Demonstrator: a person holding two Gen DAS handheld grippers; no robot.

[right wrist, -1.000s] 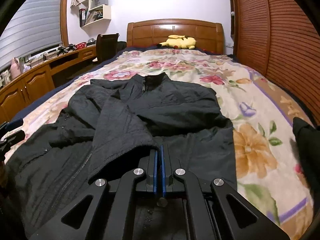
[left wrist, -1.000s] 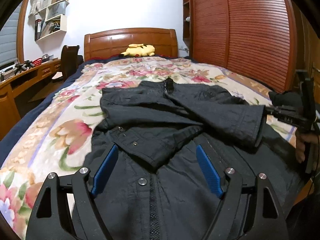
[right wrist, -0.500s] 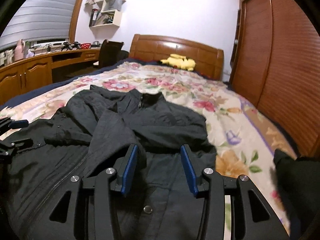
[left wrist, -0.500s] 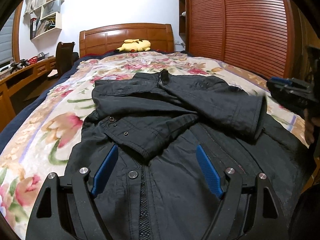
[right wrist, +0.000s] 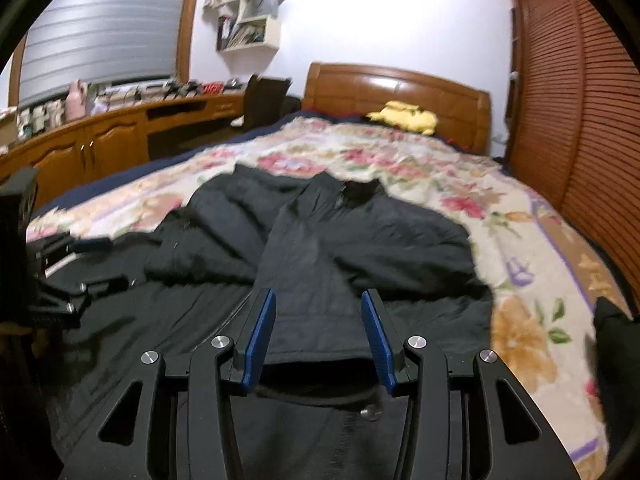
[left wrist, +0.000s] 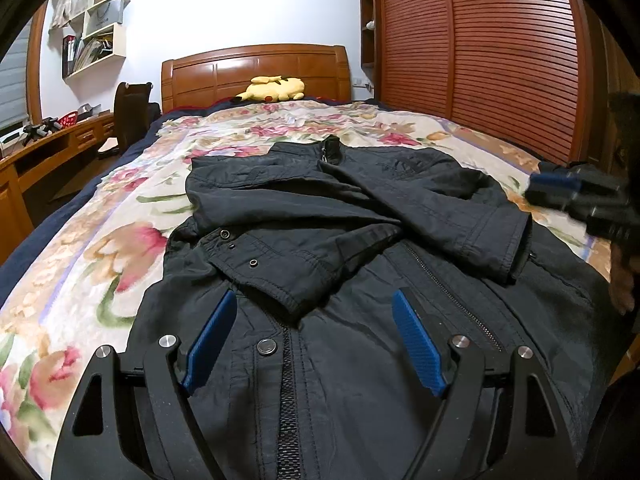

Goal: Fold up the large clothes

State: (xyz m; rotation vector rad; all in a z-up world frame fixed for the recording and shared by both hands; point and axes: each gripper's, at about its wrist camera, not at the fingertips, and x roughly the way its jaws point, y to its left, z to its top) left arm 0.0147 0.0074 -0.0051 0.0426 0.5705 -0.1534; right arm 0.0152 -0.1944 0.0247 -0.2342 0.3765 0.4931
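A black jacket (left wrist: 344, 240) lies front-up on the floral bedspread (left wrist: 100, 248), collar toward the headboard, both sleeves folded across its chest. It also shows in the right wrist view (right wrist: 320, 248). My left gripper (left wrist: 312, 332) is open and empty above the jacket's lower front, near the zipper. My right gripper (right wrist: 318, 328) is open and empty above the cuff of the folded sleeve. The right gripper also appears blurred at the right edge of the left wrist view (left wrist: 576, 196). The left gripper appears at the left edge of the right wrist view (right wrist: 72, 264).
A yellow plush toy (left wrist: 272, 89) lies by the wooden headboard (left wrist: 256, 68). A slatted wooden wardrobe (left wrist: 500, 52) stands on the right. A wooden desk (right wrist: 100, 140) and a dark chair (left wrist: 134, 112) stand on the left. A dark item (right wrist: 612, 328) lies at the bed's right edge.
My right gripper opened, let go of the sleeve cuff and lifted away. The sleeve now lies across the jacket. My left gripper stayed open and shifted slightly over the jacket's front.
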